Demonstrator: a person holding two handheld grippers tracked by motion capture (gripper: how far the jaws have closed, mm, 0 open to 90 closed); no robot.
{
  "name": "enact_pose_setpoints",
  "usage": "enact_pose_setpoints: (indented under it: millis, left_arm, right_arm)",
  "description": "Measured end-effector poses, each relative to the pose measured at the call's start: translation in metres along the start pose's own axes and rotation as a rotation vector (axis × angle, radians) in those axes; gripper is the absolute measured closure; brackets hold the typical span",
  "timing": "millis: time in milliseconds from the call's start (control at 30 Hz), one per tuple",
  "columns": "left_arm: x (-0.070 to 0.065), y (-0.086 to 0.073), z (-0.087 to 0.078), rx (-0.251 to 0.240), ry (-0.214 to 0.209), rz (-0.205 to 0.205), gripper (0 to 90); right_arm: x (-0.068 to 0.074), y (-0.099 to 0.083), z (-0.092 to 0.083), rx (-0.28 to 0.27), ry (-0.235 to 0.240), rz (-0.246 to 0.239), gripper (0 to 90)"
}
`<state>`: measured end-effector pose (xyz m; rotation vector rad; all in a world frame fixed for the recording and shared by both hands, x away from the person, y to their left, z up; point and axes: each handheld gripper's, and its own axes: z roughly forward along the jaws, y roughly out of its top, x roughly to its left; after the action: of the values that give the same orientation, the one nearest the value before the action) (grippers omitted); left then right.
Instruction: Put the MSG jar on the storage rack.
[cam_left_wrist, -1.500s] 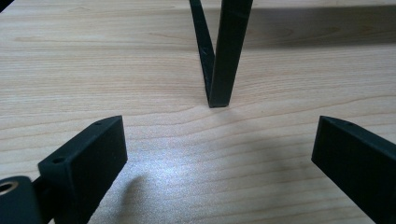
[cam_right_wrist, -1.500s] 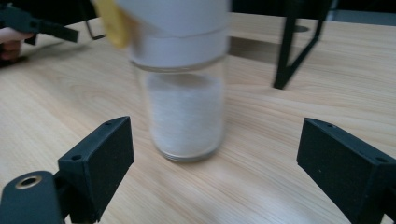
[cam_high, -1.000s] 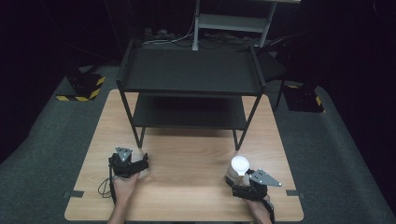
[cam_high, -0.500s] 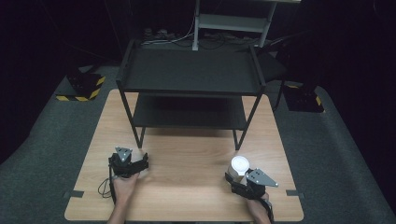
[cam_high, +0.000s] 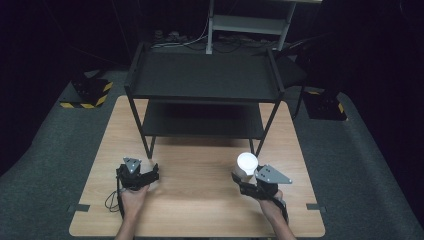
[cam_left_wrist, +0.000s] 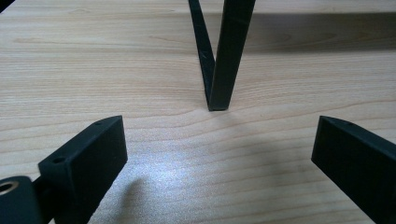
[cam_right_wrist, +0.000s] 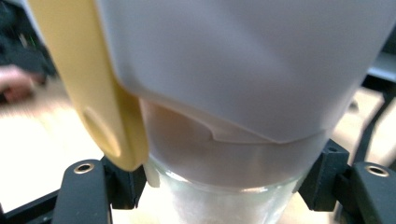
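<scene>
1. Right, the jar (cam_right_wrist: 219, 196): clear glass body, smooth white plastic lid (cam_high: 247, 162) w/ a pale yellow flap down one side, seen in the right gripper view. From above it reads as a round white disc, front-right of the worktop (cam_high: 200, 200), near the rack's front-right leg.
2. Right tool (cam_high: 243, 176): black jaws clamped on the jar's glass just below the lid, one either side. Grey three-cornered plate on top; the person's right hand (cam_high: 270, 202) holds it from behind.
3. Left tool (cam_high: 152, 172): jaws wide apart, nothing between them. Matte black, blocky tips w/ small screw holes in the left gripper view. It sits at front-left of the worktop, held by the left hand (cam_high: 132, 197), cable trailing beside it.
4. Just ahead of the left tool: the rack's front-left leg (cam_left_wrist: 224, 56), thin black square-section metal, foot resting on the wood.
5. Rack (cam_high: 205, 80): black metal, two flat tray-like shelves w/ raised rims, four slim legs, at the back half of the worktop.
6. Worktop: light wood, fine straight grain, slight sheen, small dark tape marks at the front corners.
7. Room: dark; grey carpet-like floor (cam_high: 45, 165), black/yellow hazard-striped blocks (cam_high: 87, 95) left and right, a pale shelving unit and cables behind.
</scene>
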<state>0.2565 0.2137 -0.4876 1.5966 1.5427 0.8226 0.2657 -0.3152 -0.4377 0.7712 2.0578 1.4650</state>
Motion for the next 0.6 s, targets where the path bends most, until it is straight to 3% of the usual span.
enact_pose_setpoints:
  millis: [67,100,133,233,367,400,600]
  left_arm:
    - [0.000,0.000,0.000,-0.001,-0.001,0.000,3.6]
    - [0.000,0.000,0.000,-0.001,-0.001,0.000,3.6]
    - [0.000,0.000,0.000,0.000,-0.001,0.000,3.6]
    - [0.000,0.000,0.000,-0.001,-0.002,0.000,3.6]
    - [0.000,0.000,0.000,-0.001,-0.003,-0.001,3.5]
    - [0.000,0.000,0.000,-0.001,-0.003,-0.001,3.5]
    - [0.001,-0.001,0.000,-0.003,-0.008,-0.002,3.5]
  right_arm:
    - [-0.004,0.017,0.005,-0.030,0.016,-0.004,30.3]
    - [-0.004,0.017,0.005,-0.030,0.016,-0.004,30.3]
    - [-0.008,0.033,0.011,-0.057,0.029,-0.003,30.4]
    - [-0.010,0.058,0.023,-0.078,0.018,-0.014,30.3]
    - [-0.013,0.073,0.035,-0.089,0.010,0.007,30.4]
    - [-0.014,0.082,0.046,-0.089,-0.003,0.027,30.4]
    - [-0.014,0.099,0.069,-0.068,-0.061,0.039,30.4]
